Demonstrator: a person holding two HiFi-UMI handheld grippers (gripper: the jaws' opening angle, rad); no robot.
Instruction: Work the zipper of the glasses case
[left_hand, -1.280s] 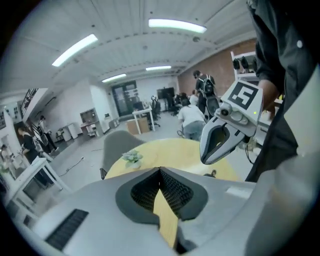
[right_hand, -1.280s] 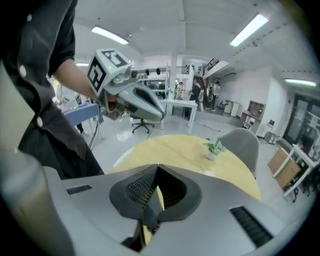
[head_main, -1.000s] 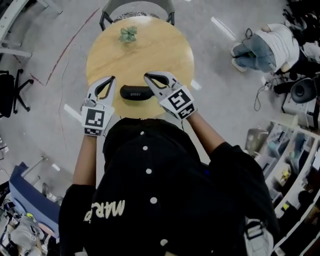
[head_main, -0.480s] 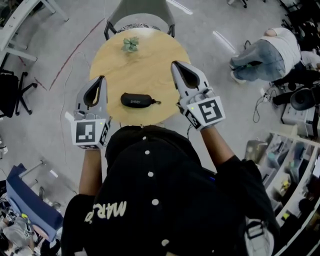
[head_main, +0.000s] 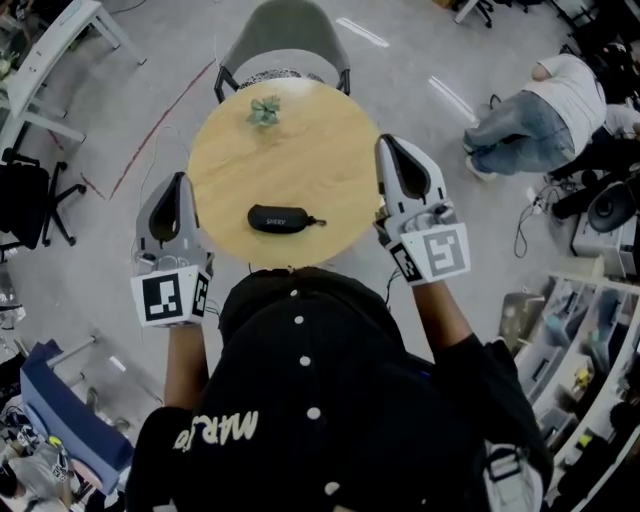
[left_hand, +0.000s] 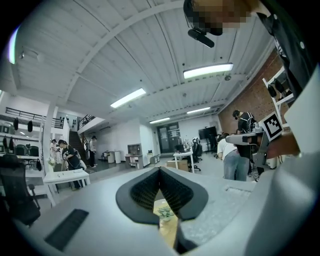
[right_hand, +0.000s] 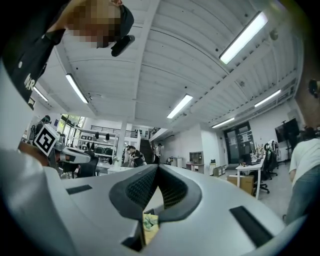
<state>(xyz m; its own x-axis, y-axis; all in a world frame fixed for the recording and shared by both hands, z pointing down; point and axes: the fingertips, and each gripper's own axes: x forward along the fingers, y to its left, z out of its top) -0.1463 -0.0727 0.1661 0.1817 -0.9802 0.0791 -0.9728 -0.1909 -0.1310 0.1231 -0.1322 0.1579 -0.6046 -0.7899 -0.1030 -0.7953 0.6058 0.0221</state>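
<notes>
Black oval glasses case (head_main: 283, 218) lies flat on the round wooden counter (head_main: 300, 160), near the edge closest to the person. A thin tab trails from its right end. Nothing touches it. Left gripper (head_main: 179, 180) hangs off the counter's left edge, jaws closed together, empty. Right gripper (head_main: 389, 141) hangs off the right edge, jaws likewise closed on nothing. Both are well apart from the case, one on either side. Small green plant (head_main: 264, 110) sits at the counter's far side, with a grey chair (head_main: 285, 45) beyond it.
</notes>
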